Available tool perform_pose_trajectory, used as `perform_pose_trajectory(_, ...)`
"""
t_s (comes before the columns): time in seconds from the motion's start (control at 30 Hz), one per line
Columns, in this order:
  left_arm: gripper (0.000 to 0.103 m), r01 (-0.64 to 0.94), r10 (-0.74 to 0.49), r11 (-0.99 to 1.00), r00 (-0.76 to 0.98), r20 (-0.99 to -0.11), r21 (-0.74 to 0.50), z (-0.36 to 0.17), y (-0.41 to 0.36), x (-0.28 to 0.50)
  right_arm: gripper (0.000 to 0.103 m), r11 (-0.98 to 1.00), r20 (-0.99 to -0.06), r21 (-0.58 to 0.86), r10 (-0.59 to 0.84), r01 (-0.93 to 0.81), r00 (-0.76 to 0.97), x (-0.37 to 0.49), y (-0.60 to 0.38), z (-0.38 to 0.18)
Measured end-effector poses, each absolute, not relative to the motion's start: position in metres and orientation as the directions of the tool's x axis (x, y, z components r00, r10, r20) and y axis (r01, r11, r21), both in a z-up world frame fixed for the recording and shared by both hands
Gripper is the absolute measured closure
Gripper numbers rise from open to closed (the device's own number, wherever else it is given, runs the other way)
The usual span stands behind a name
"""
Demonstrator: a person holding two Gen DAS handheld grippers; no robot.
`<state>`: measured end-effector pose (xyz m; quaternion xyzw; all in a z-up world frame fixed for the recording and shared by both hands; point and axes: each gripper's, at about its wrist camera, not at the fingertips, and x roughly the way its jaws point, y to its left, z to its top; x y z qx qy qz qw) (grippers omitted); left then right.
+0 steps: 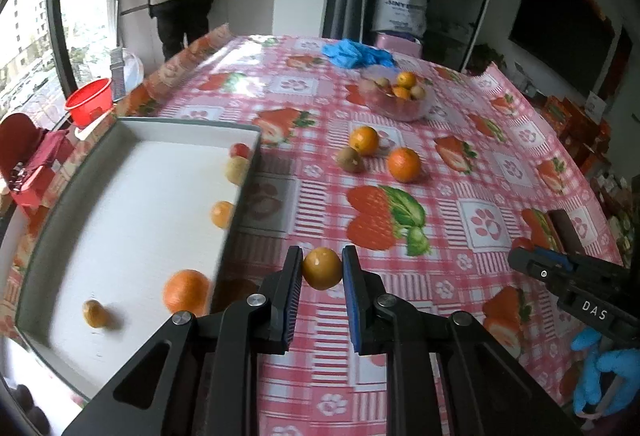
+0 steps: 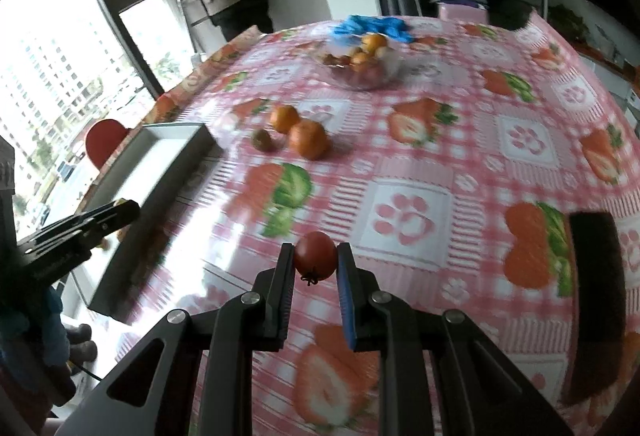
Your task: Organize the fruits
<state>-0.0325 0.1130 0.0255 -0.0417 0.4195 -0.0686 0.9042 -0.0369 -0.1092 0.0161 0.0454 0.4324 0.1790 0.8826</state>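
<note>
- Near the table's front edge, just right of the white tray (image 1: 132, 220), left gripper (image 1: 322, 270) pinches a small yellow-orange fruit (image 1: 322, 268) between its two pads; fruit sits at the fingertips, lifted off the tablecloth (image 1: 440, 164) as far as I can judge.
- Right gripper (image 2: 316, 258) is pressed onto a small red tomato (image 2: 316, 255), stem end pointing down toward the camera; held at the very tips (likely so it can be let go cleanly).
- Tray lies along the table's left edge and already holds several fruits: an orange (image 1: 186, 292) at the near end, smaller pieces along its right wall and one near the front corner. Judgement: tray is the sorting destination, and both held fruits are bound for it.
- Loose group mid-table: two oranges (image 1: 404, 164) and a brownish kiwi-like fruit (image 1: 349, 159), touching or nearly so, well apart from both grippers.
- Clear bowl (image 1: 400, 100) toward the far edge holds mixed small fruit; blue gloves (image 1: 356, 52) lie just behind it.
- Tray's right wall stands immediately left of the left gripper; the right gripper is farther off, with open cloth between.
- Right wrist view is motion-blurred.
</note>
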Motion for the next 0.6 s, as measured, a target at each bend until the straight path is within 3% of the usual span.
perform_pose_trajectory(0.6, 0.081, -0.114, 0.056, 0.993, 0.643, -0.764, -0.023, 0.010, 0.203, -0.026, 0.081, 0.829, -0.782, 0.215, 0.462, -0.516, 0.417, 0.000, 0.041, 0.027)
